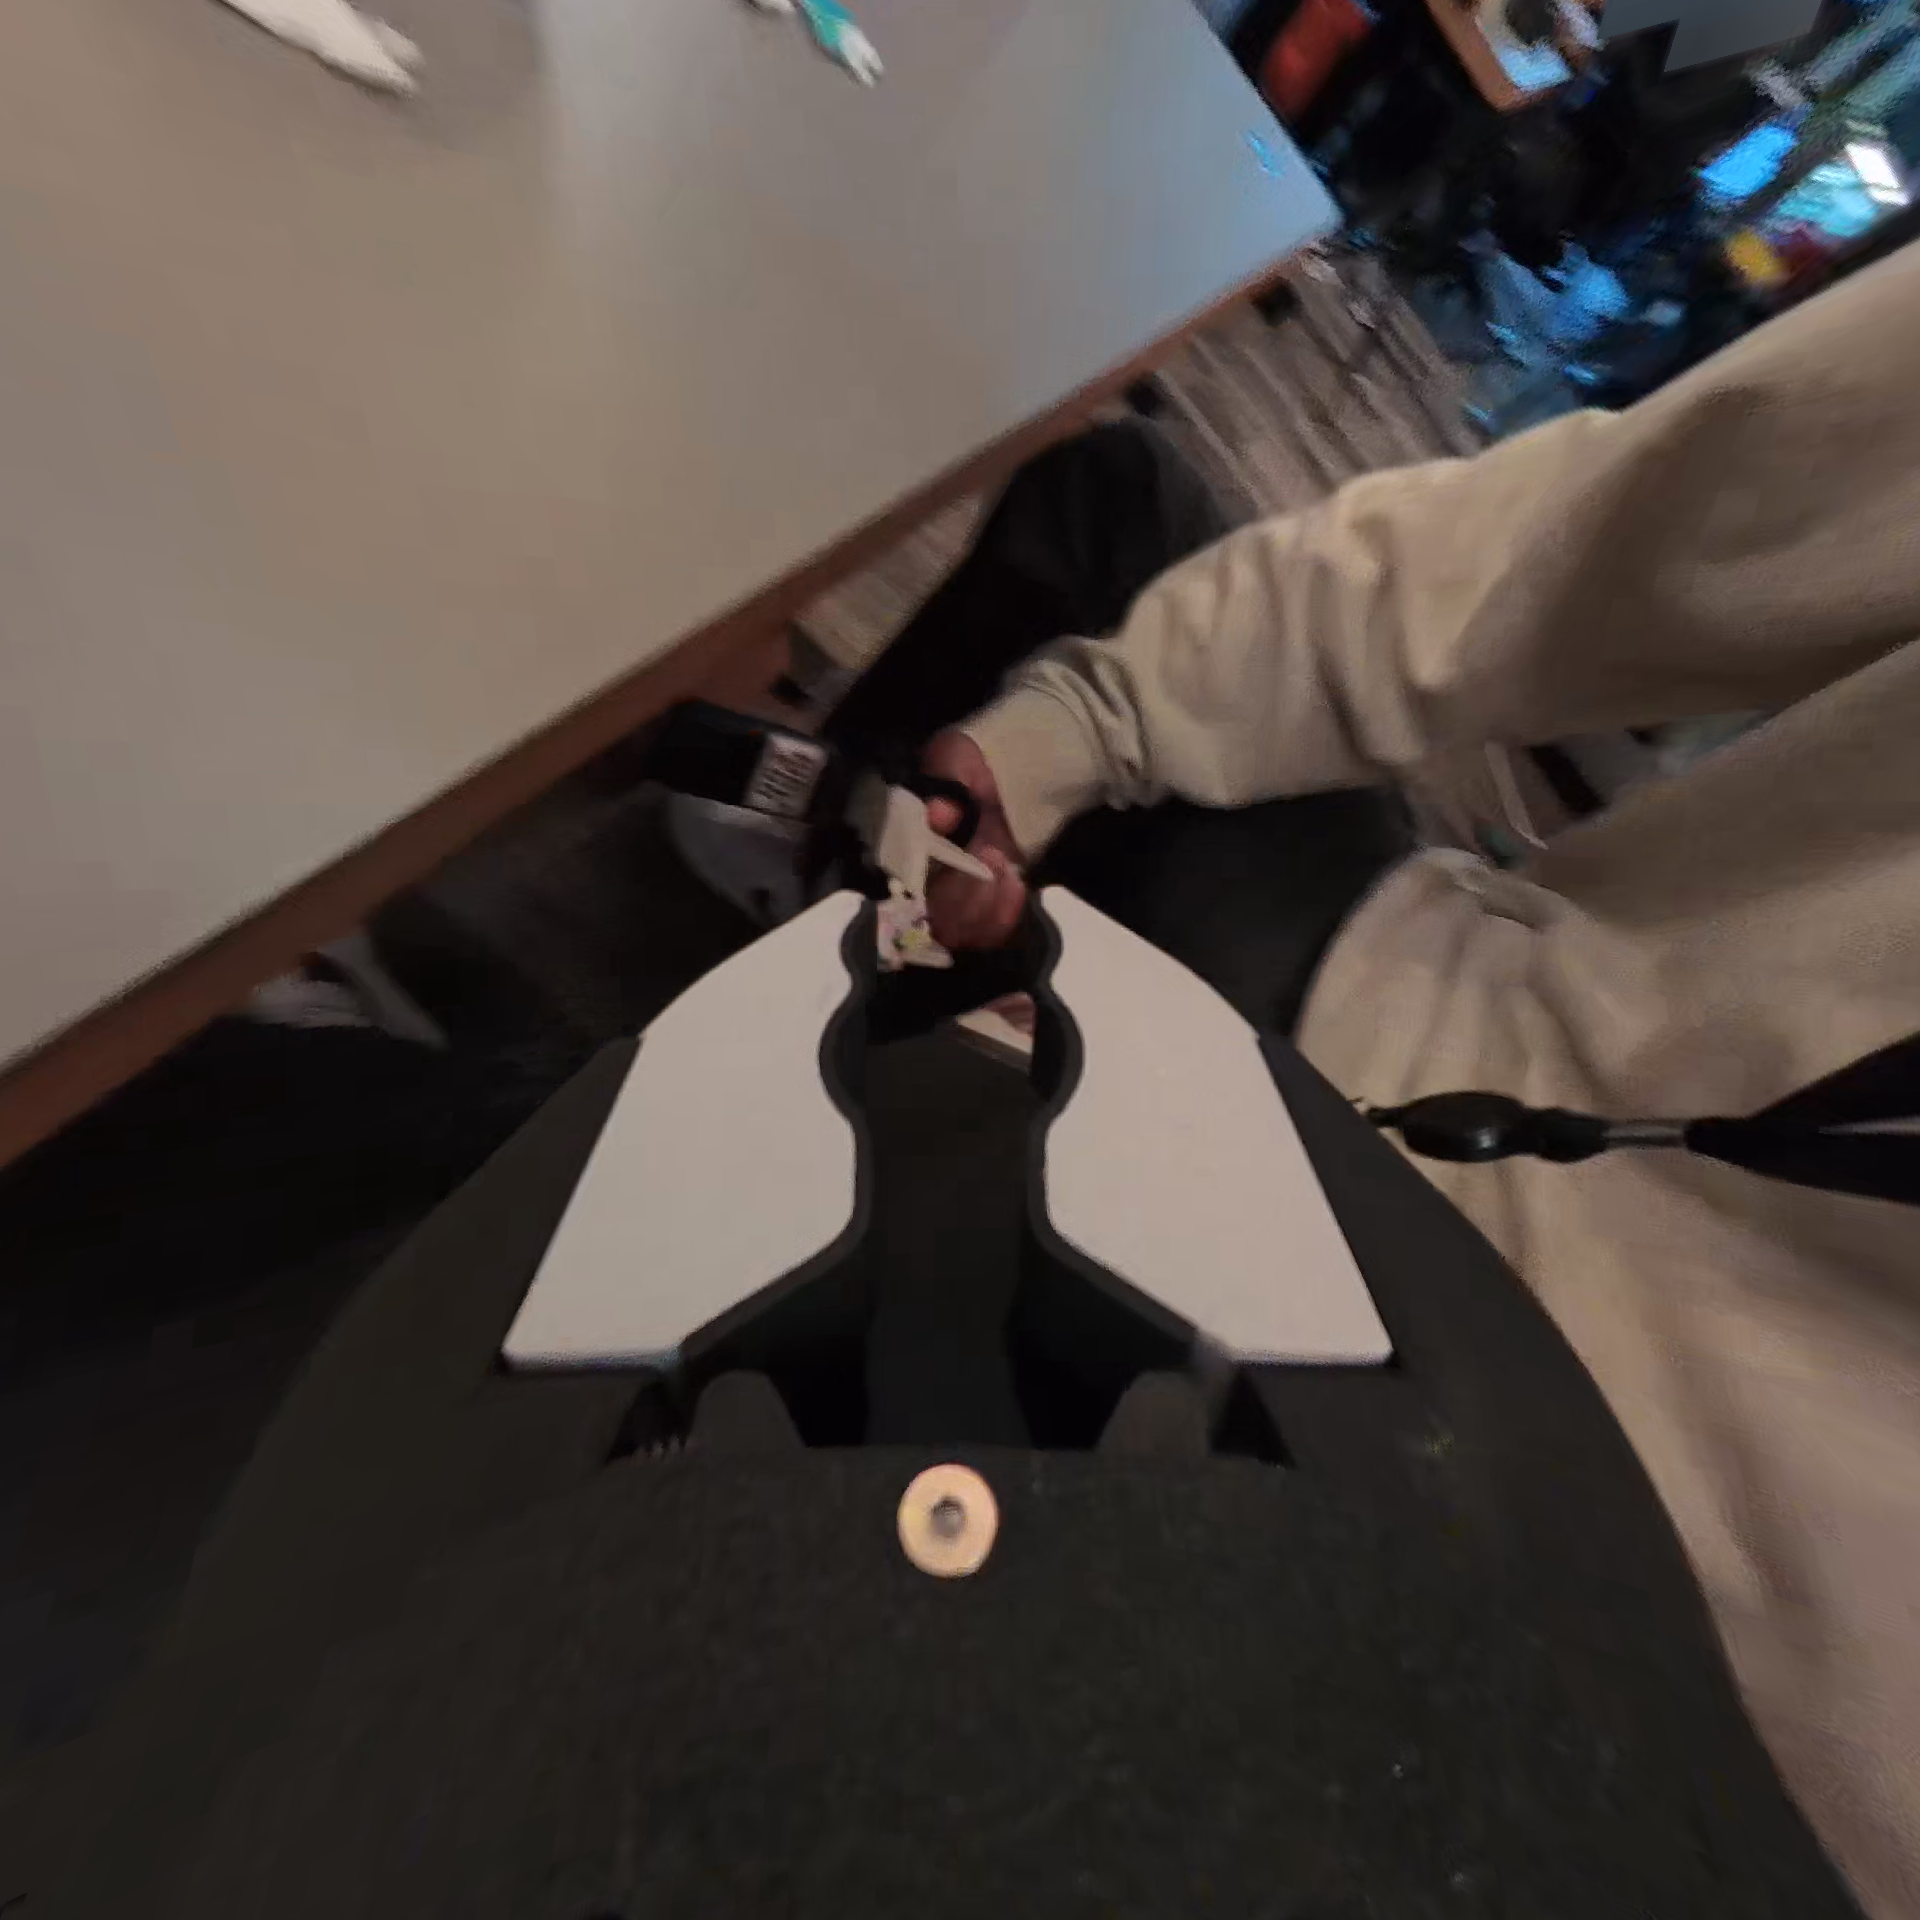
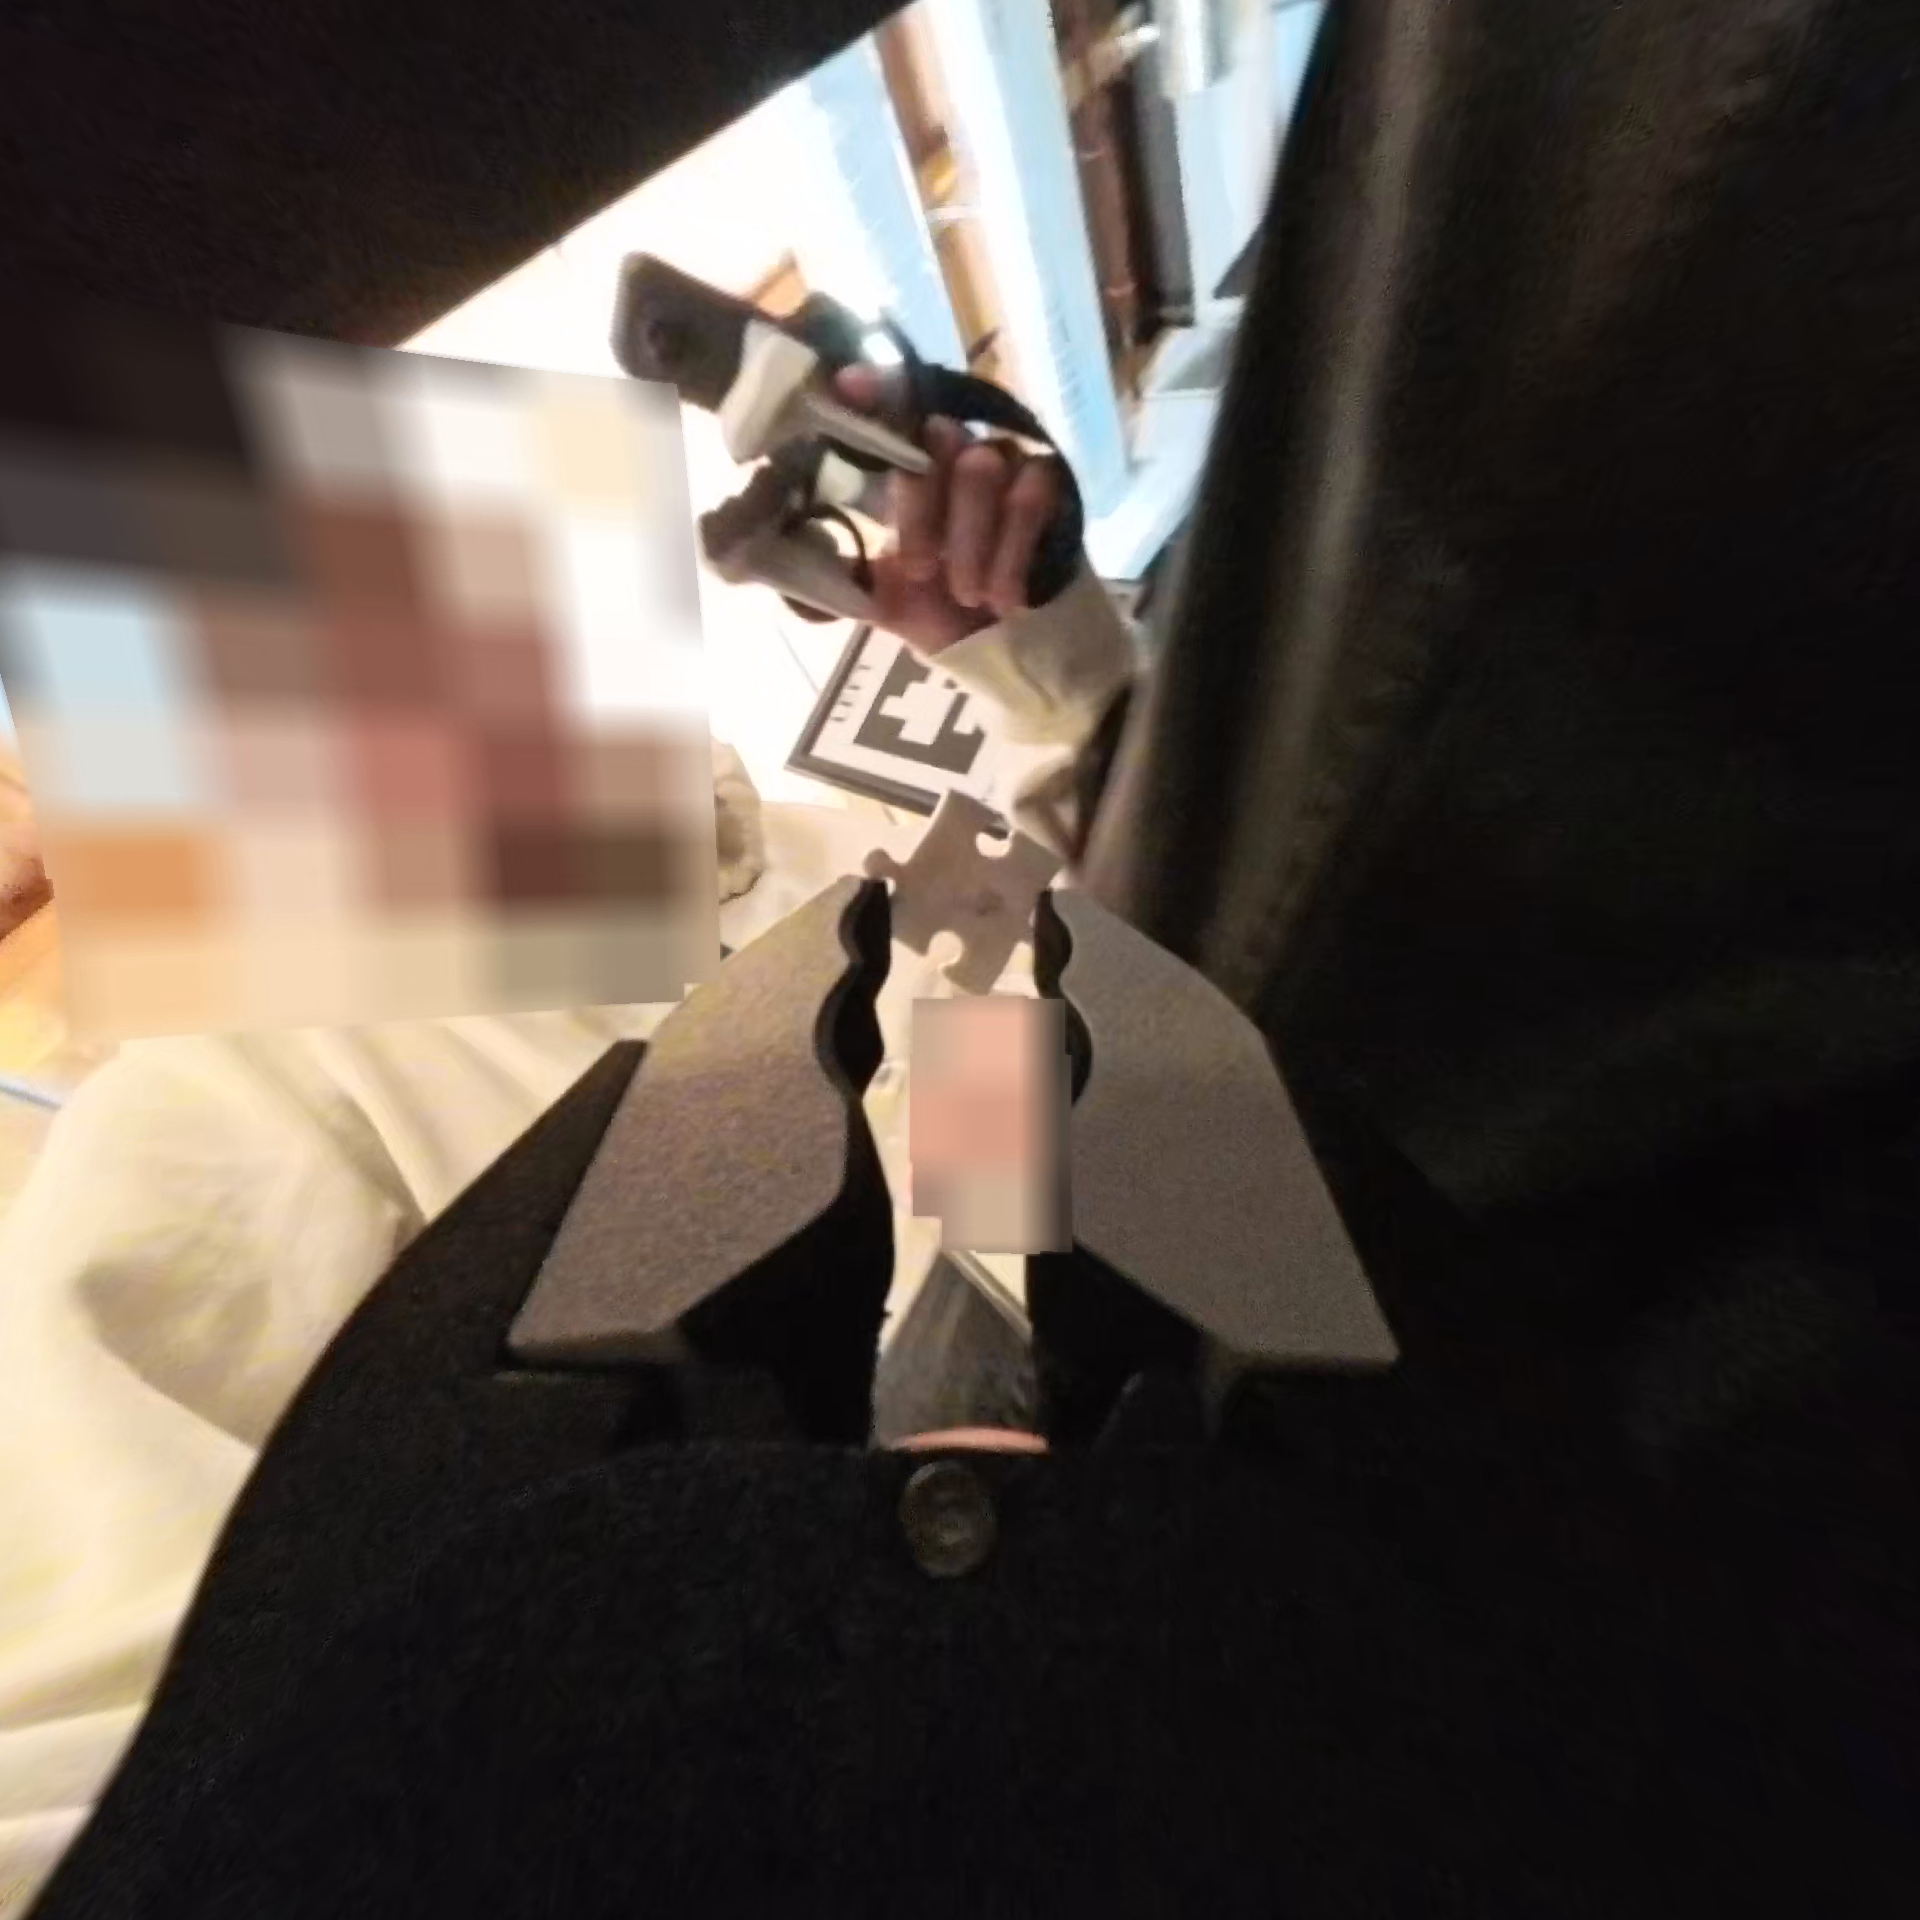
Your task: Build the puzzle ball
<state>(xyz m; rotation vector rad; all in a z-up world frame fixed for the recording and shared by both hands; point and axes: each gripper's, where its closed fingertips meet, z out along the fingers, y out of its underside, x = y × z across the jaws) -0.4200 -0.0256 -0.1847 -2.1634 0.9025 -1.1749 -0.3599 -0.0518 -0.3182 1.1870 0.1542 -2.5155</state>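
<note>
Puzzle piece [image 2: 961,896]: pale, knobbed, clamped in right gripper [image 2: 961,914]; left gripper [image 1: 948,935] apart.

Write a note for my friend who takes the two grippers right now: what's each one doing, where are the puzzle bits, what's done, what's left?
Left gripper: open, empty, held off the near edge of the table.
Right gripper: shut on one pale puzzle piece at its fingertips, in the air.
Other bits: blurred shapes far across the table, maybe pieces.
Done: one piece is in hand. No ball in view, so progress is unclear.
Left: probably join this piece to the rest, then add the others.
</note>
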